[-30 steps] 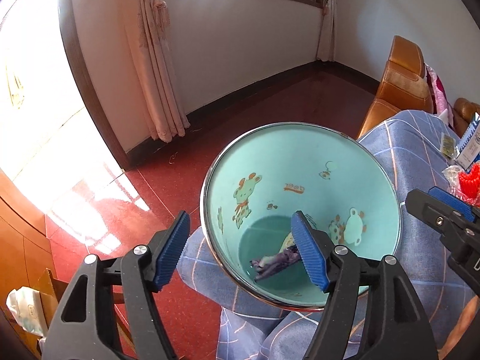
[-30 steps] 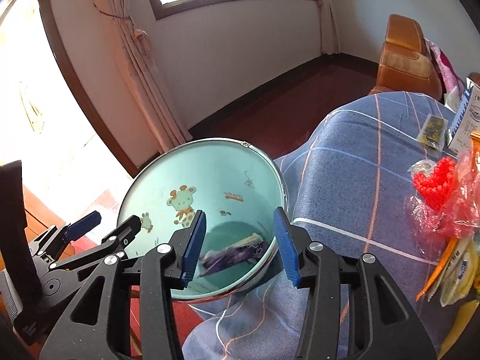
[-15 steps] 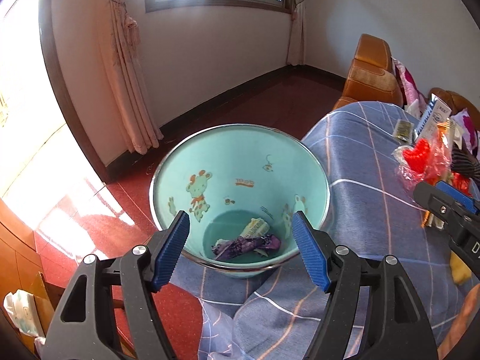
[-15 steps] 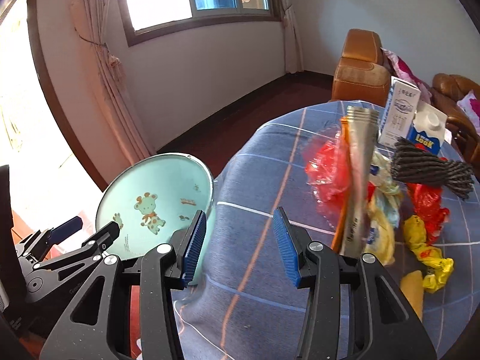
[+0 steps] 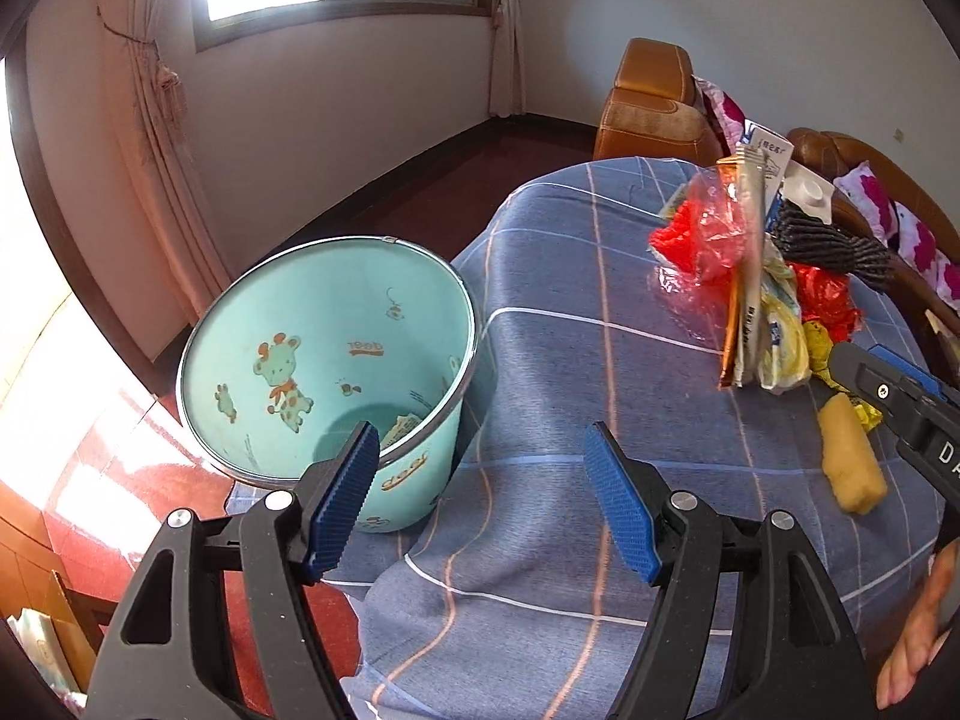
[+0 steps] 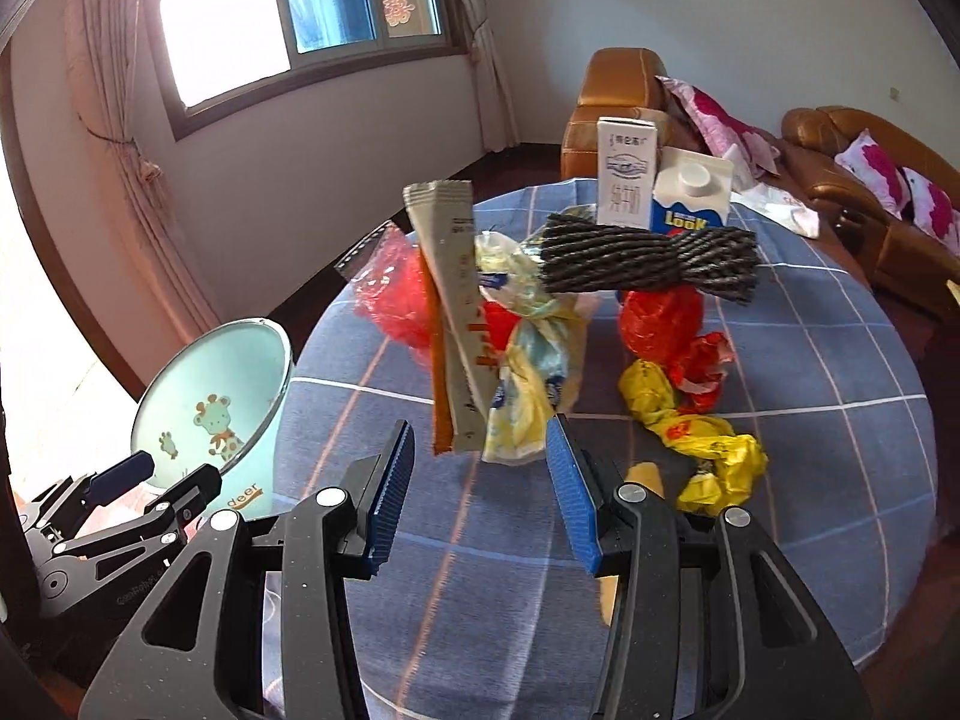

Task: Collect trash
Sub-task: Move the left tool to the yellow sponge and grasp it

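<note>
Both grippers have swung away from the bin toward the trash on the table since a second ago, when each one looked straight down into it.

From the left wrist, the left gripper (image 5: 480, 492) has its jaws wide apart with nothing between them, only the blue checked cloth (image 5: 540, 360) showing in the gap. The bin (image 5: 324, 360), pale green with a cartoon giraffe, stands just beyond the left jaw, touching the cloth's edge, with a scrap of paper at its bottom. The trash pile (image 5: 750, 276) lies well beyond the right jaw, up and to the right. A yellow roll (image 5: 849, 456) lies nearer, off to the right, beside the right gripper (image 5: 900, 396), of which only a tip shows here.

From the right wrist, the right gripper (image 6: 480, 492) has its jaws moderately apart, gripping nothing. The trash pile (image 6: 540, 330) sits just beyond the jaws: a grey wrapper (image 6: 456, 312) standing tilted, a dark rope bundle (image 6: 648, 267) on top, red and yellow bags, and two cartons (image 6: 660, 192) behind. The bin (image 6: 210, 396) is off to the left of the left jaw, near the left gripper (image 6: 138, 486).
</note>
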